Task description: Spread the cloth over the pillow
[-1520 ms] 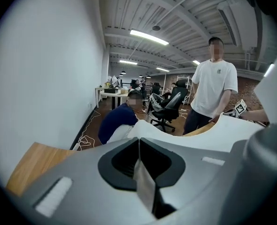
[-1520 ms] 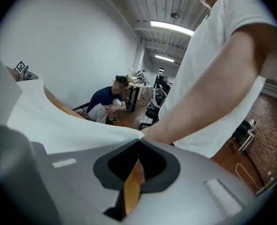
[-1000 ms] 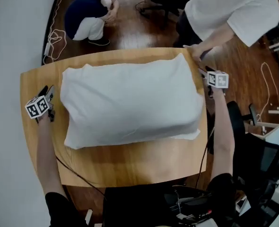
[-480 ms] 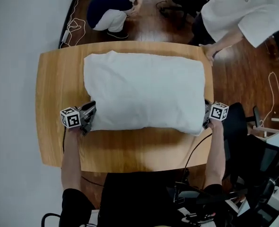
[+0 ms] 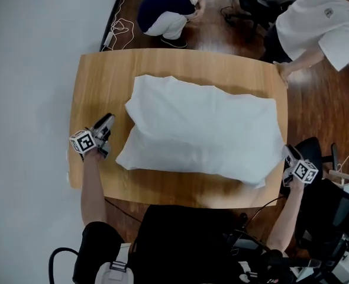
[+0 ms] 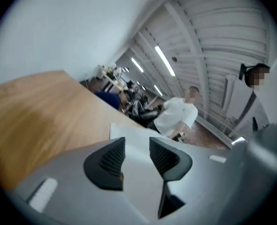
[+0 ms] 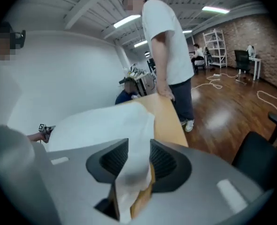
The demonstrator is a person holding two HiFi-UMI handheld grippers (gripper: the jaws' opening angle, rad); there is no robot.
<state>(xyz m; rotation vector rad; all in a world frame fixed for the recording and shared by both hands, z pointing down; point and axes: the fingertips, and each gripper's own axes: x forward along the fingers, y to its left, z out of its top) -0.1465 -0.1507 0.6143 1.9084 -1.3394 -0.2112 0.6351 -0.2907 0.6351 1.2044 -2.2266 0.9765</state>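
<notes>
While the cloth (image 5: 204,129) is spread across the middle of the desk (image 5: 97,76), puffed up like something plump is under it (the pillow itself can't really be picked out), only its near-right corner is caught up in anything. That corner is draped between the fingers (image 7: 165,162) of the right gripper (image 5: 288,154), out at the desk's near-right corner. Those fingers have just been opening and are set partly apart, so the fold is left hanging loose in the gap, not pinched.

The left gripper (image 5: 107,120) is held just beside the cloth's near-left corner, not touching it. Its fingers (image 6: 105,163) have just been opening a bit too. Nothing is gripped there, and only cloth further off is seen through the gap.
</notes>
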